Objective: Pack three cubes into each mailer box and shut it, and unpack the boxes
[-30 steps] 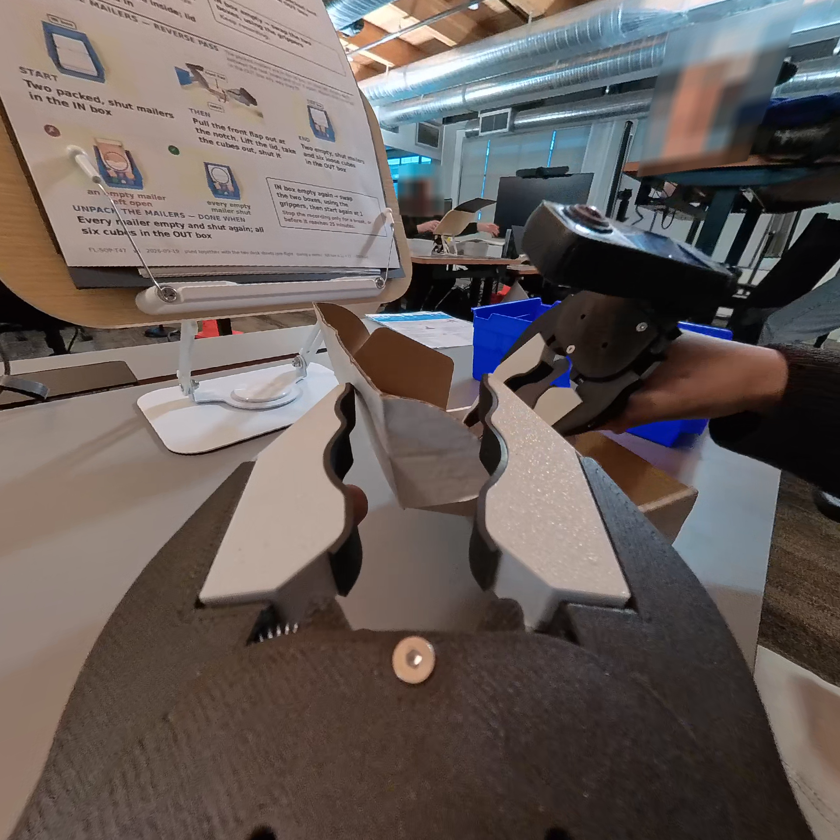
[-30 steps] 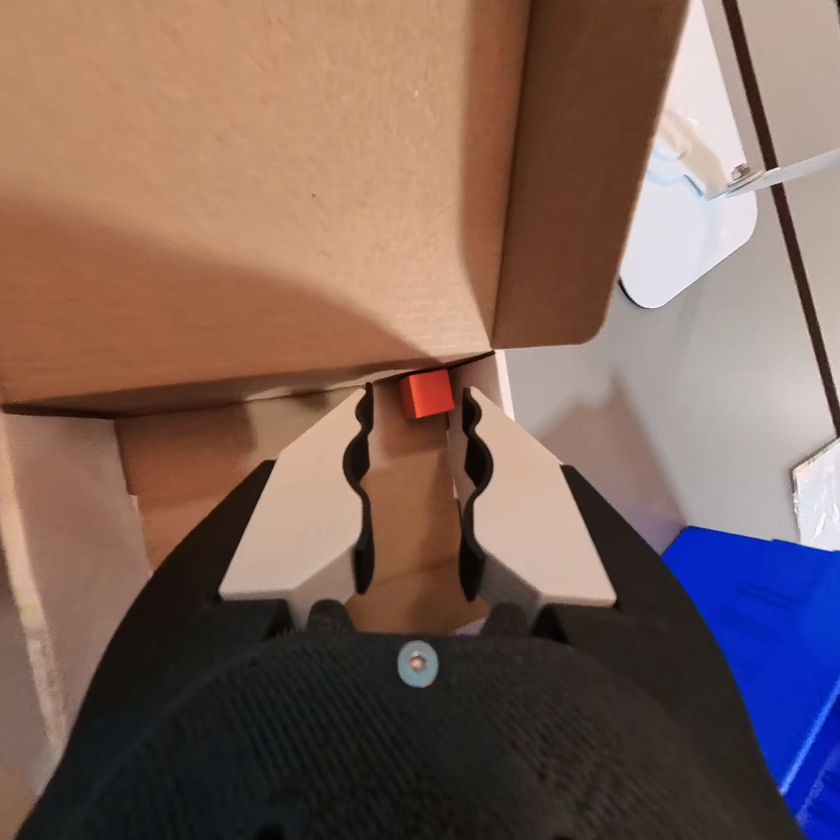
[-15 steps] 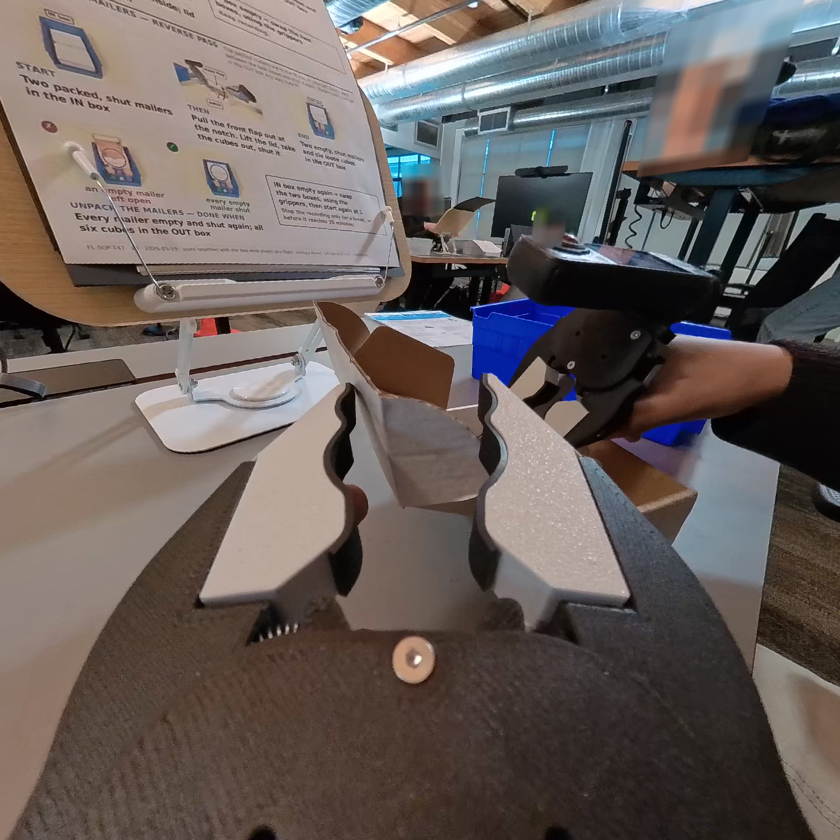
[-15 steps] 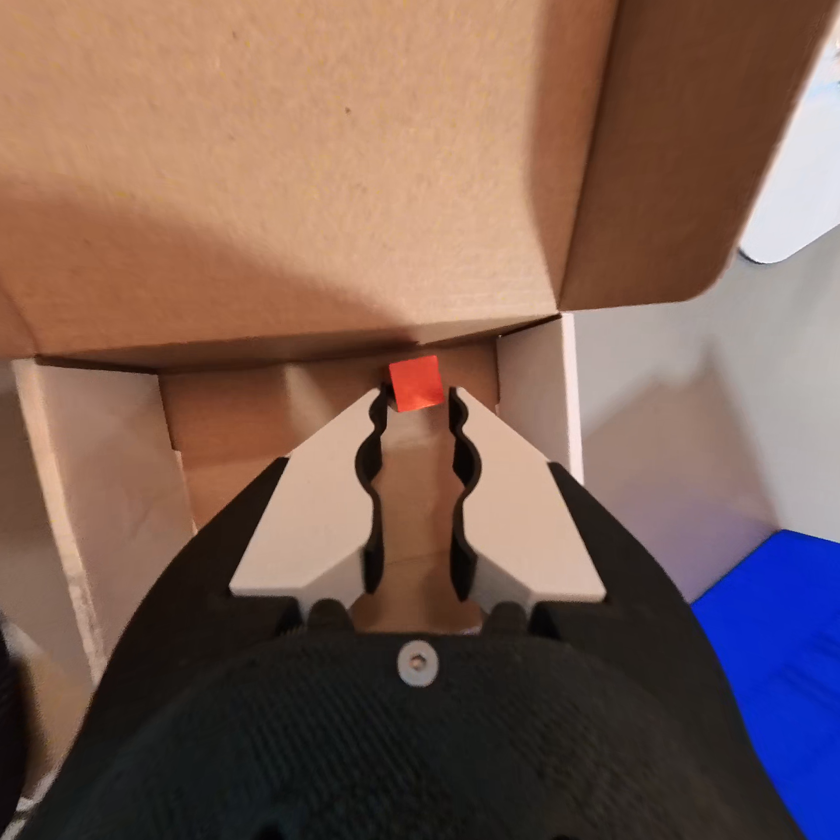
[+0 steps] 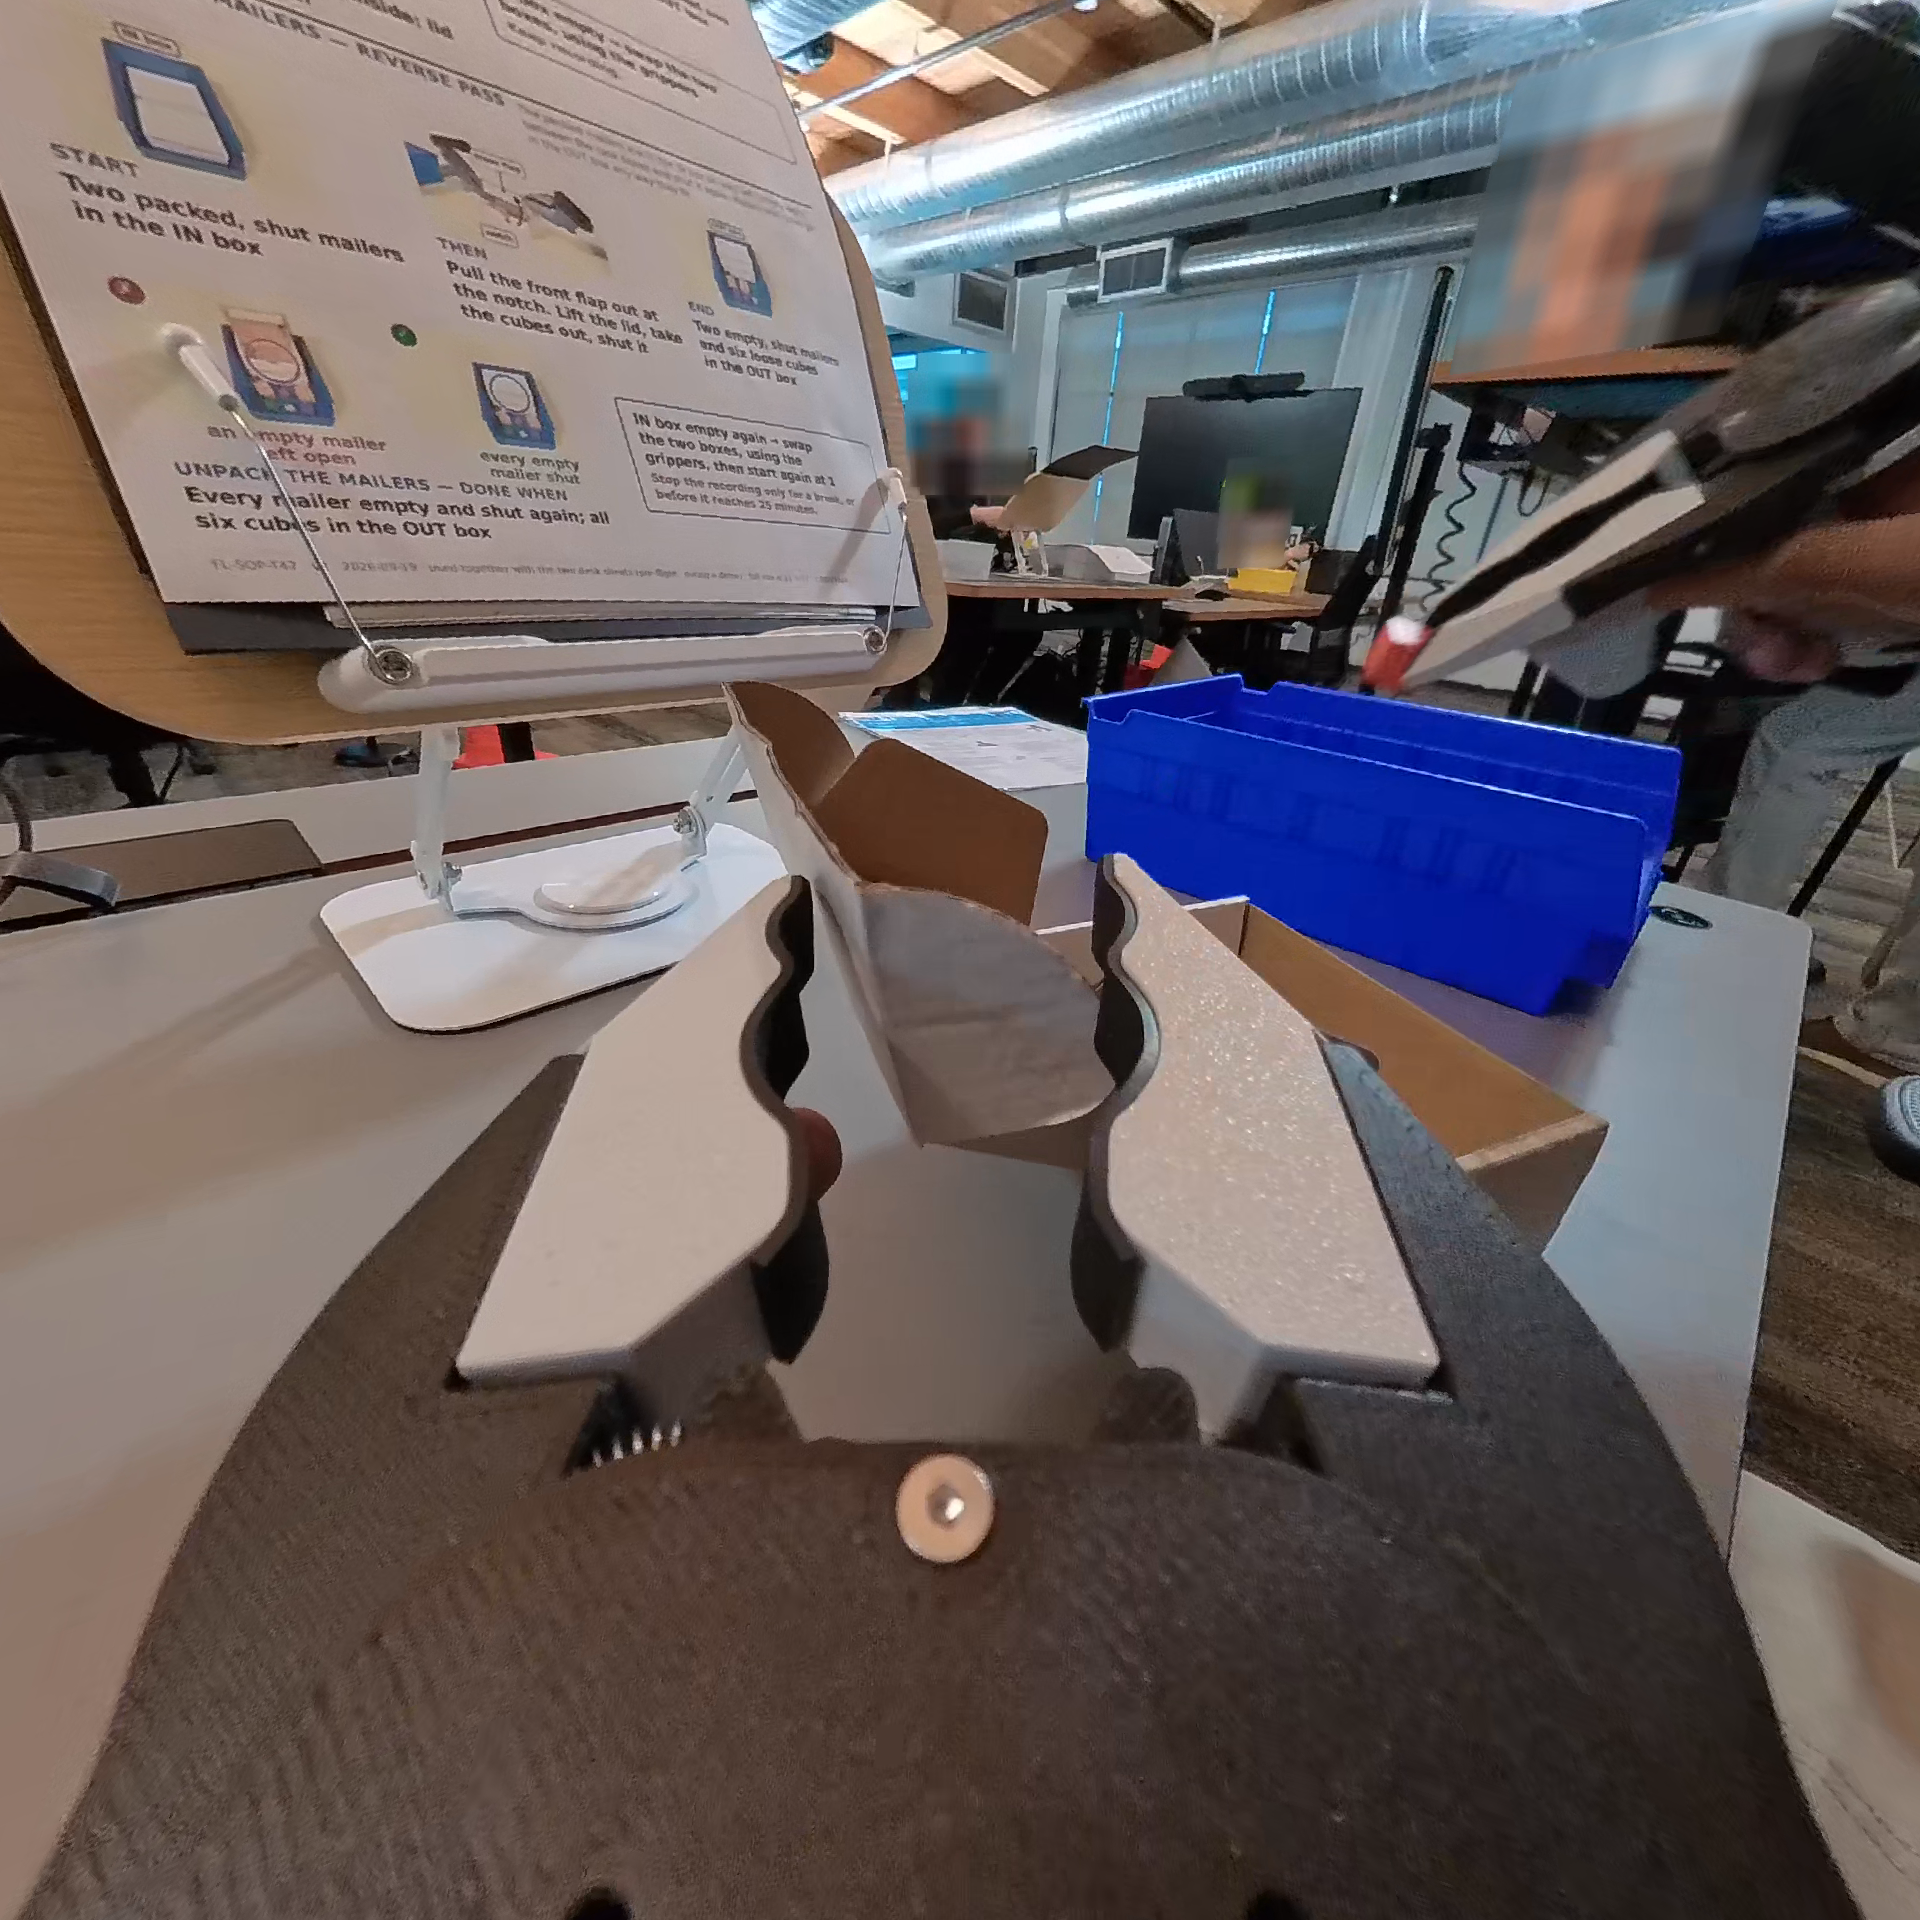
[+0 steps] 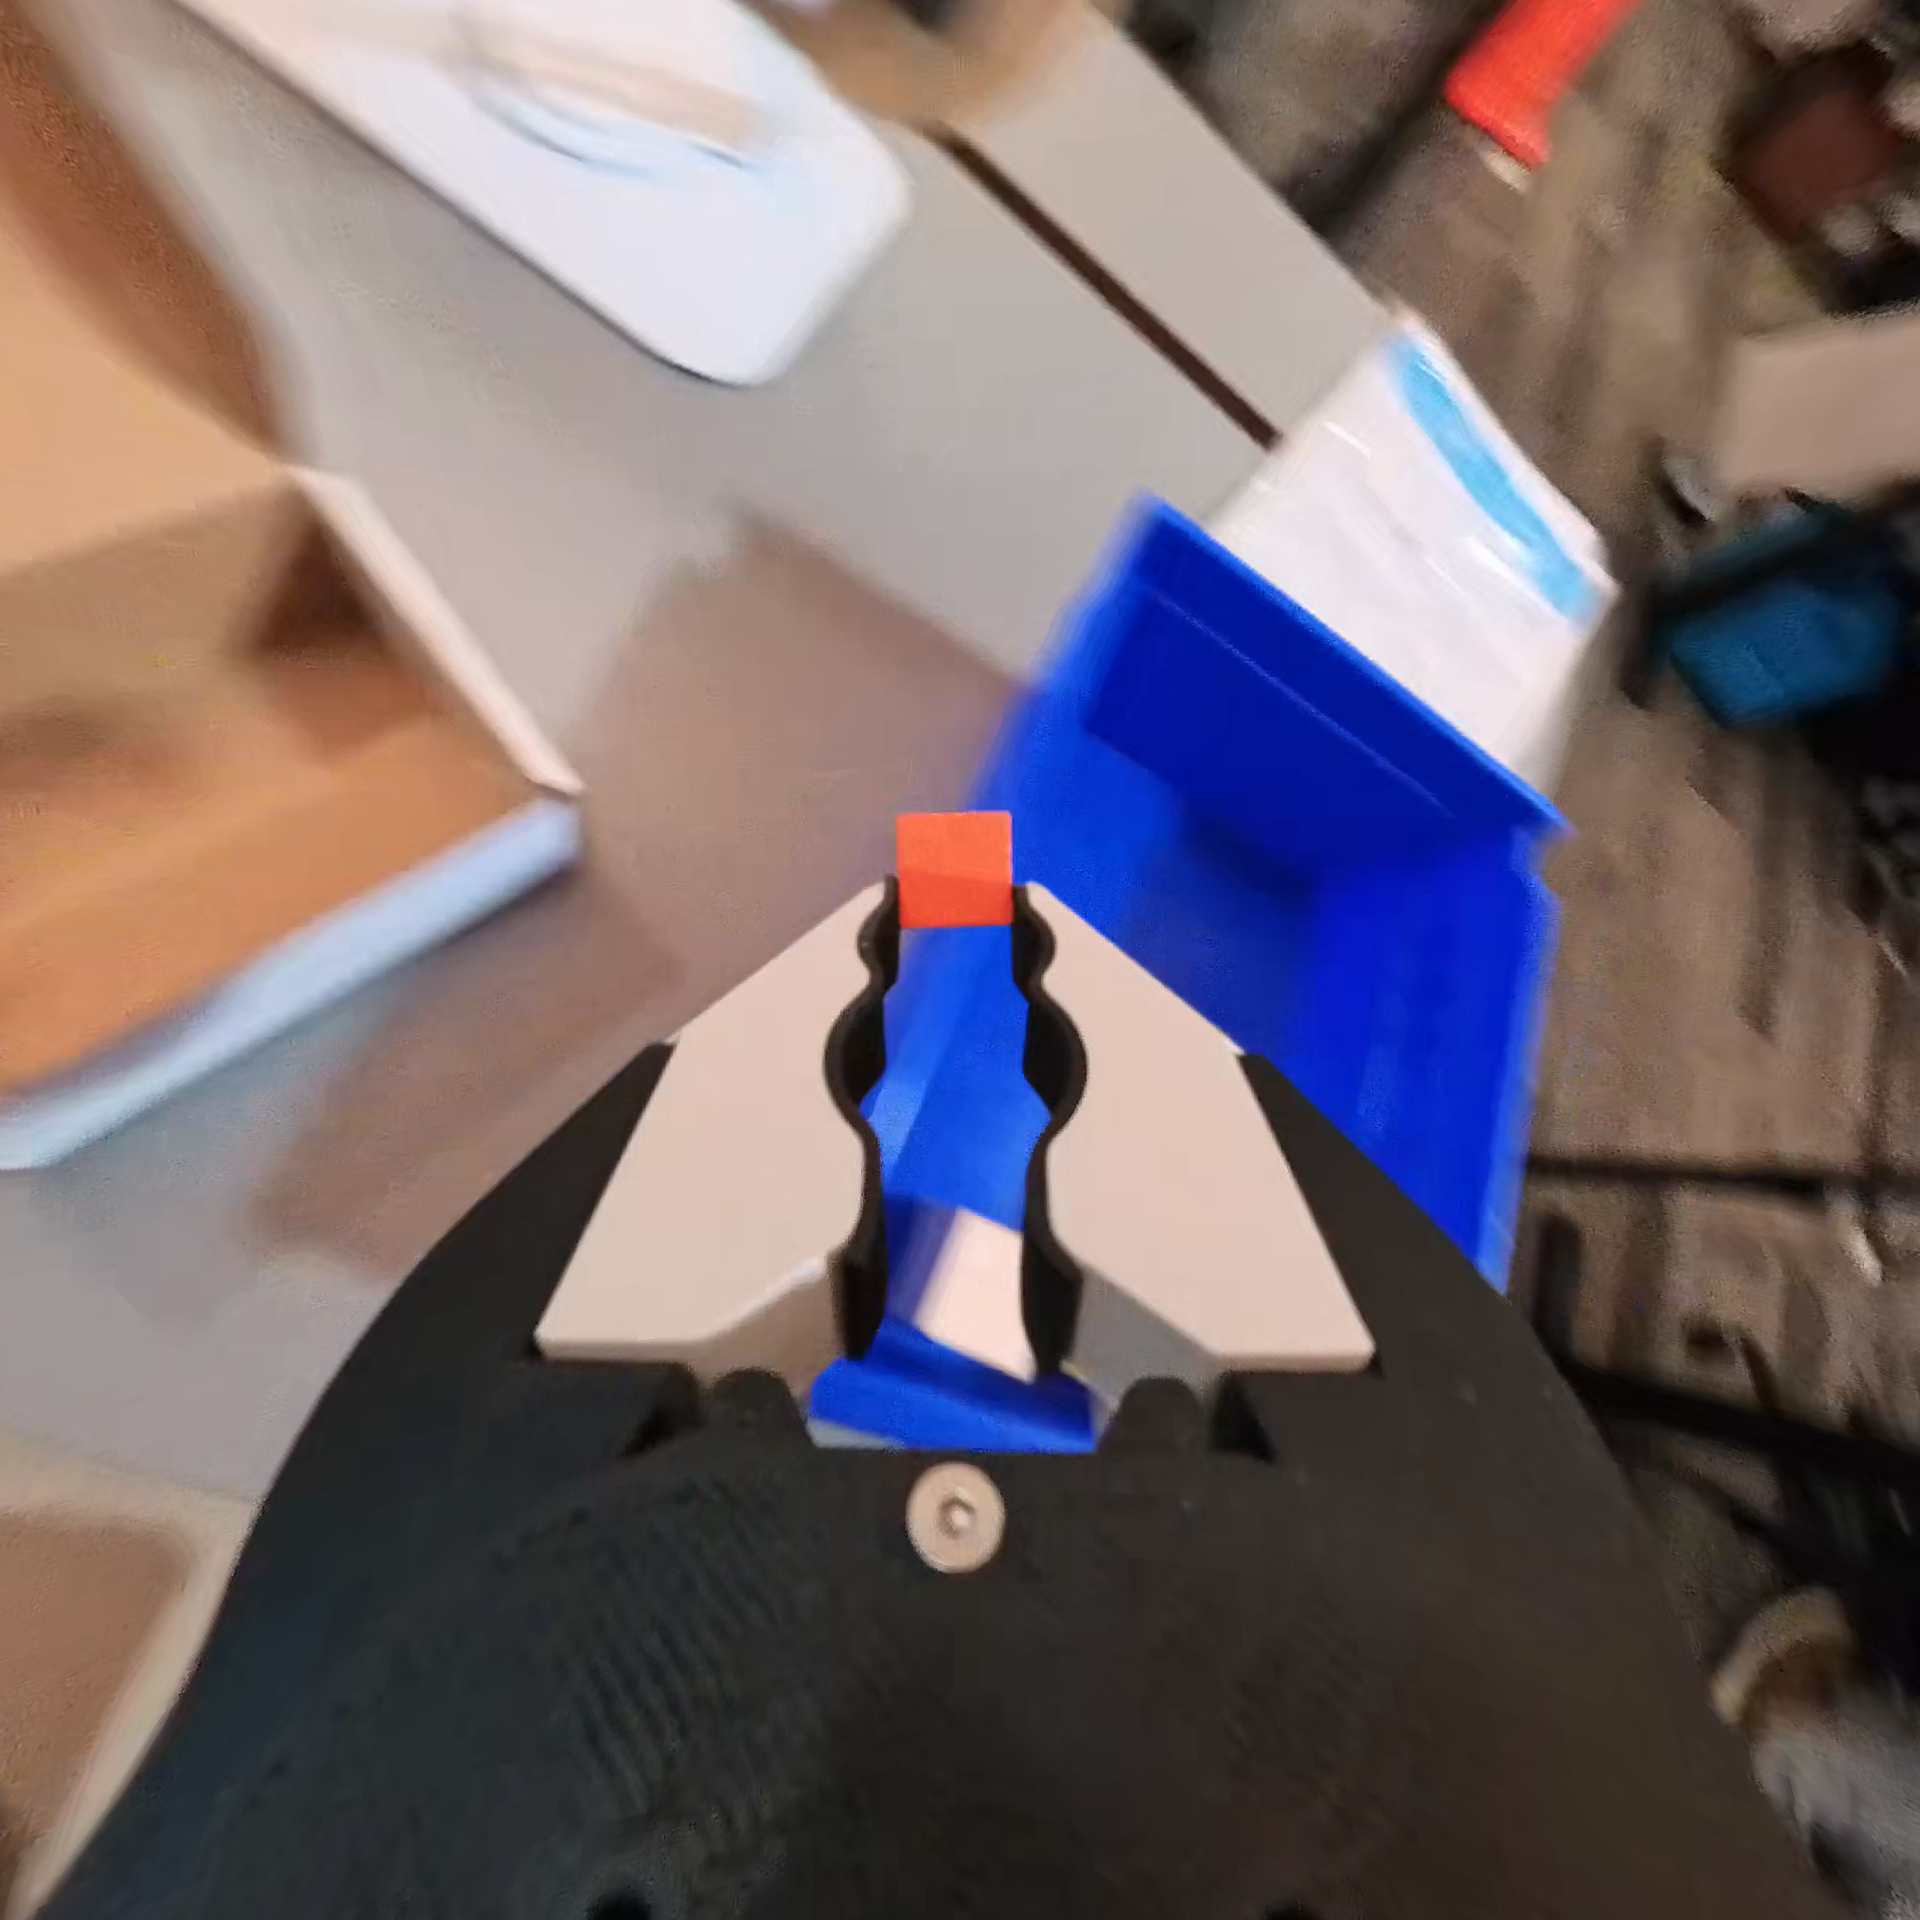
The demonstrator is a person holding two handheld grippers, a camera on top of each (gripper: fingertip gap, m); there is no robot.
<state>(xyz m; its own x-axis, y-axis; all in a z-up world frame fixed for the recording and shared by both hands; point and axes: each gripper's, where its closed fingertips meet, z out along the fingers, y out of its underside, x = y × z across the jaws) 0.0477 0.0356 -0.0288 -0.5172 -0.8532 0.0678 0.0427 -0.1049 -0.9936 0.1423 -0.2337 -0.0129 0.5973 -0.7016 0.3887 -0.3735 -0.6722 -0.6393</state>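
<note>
Right tool (image 6: 954,902) pinches the red cube (image 6: 954,869) at its tips; left tool (image 5: 951,914) spread around the mailer flap (image 5: 971,997)

The blue bin (image 5: 1371,831) is viewed low across the table from the left wrist, and steeply from above, nearer, from the right wrist; it is shared by both.

The right wrist view is smeared by motion: the mailer (image 6: 239,727), the bin (image 6: 1299,831) and the floor have soft outlines. The mailer is cut by the left edge there. In the left wrist view, the left gripper (image 5: 951,997) hides the mailer's near part, and the bin's inside cannot be seen.
</note>
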